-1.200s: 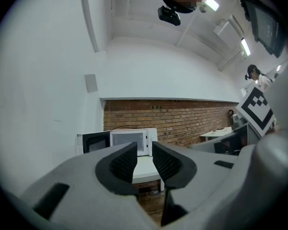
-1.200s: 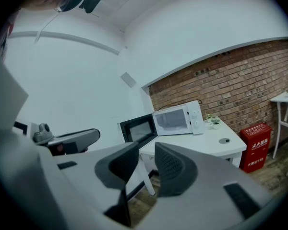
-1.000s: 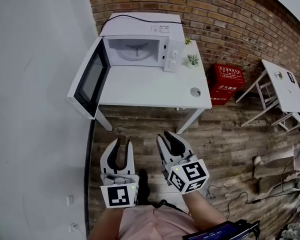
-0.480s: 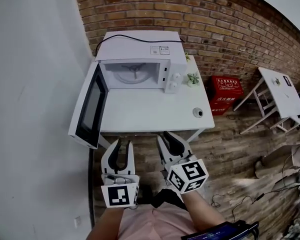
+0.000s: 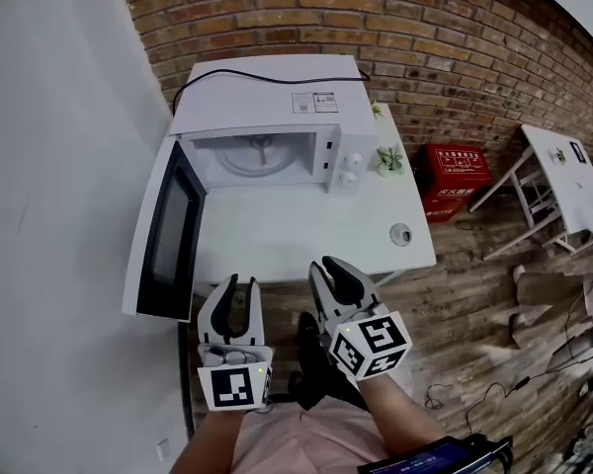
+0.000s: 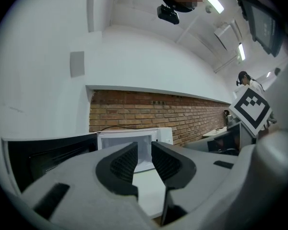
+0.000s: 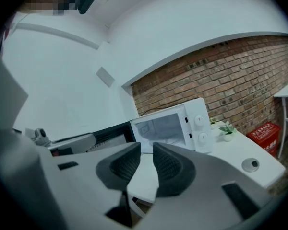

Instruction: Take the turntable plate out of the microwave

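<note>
white table (image 5: 306, 235); brick wall (image 5: 425, 28); microwave (image 5: 267, 87) open, plate (image 5: 260, 154) seemingly inside; left gripper (image 5: 237, 284), right gripper (image 5: 328, 267) spread

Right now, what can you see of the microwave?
The microwave is a white box standing on the white table before the brick wall. Its dark-windowed door is swung open to the left. The turntable plate lies inside. Two knobs sit on its right panel; a black cable crosses its top.

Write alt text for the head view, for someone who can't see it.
White microwave on a white table against a brick wall, its door swung open to the left, the turntable plate inside. At the bottom, the left gripper and right gripper, both open and empty, point toward the table.
</note>
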`<state>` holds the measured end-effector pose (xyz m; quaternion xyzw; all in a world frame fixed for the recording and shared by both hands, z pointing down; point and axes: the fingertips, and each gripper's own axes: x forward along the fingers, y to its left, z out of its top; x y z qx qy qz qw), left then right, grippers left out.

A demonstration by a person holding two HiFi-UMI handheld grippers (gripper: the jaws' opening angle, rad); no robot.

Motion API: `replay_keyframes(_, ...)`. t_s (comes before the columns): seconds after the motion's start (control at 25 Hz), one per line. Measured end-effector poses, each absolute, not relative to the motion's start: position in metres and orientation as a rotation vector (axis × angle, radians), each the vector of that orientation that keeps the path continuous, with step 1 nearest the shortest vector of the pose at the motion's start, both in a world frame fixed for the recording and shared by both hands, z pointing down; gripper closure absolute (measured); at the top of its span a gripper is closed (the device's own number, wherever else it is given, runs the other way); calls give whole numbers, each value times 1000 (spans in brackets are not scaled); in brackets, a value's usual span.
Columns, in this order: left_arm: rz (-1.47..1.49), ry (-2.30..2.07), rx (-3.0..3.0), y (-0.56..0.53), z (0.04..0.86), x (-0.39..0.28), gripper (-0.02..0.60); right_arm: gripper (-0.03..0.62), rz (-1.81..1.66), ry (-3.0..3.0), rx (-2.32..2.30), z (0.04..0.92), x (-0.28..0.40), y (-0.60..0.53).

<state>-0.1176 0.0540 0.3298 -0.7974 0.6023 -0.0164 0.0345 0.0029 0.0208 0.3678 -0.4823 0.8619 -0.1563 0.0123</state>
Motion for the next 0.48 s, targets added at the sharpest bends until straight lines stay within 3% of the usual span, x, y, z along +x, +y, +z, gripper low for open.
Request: replay_keyframes(0.48,-104,1875,-2374,-75,338,-118,488,513,-552,2726,-1418,384,-3,-113)
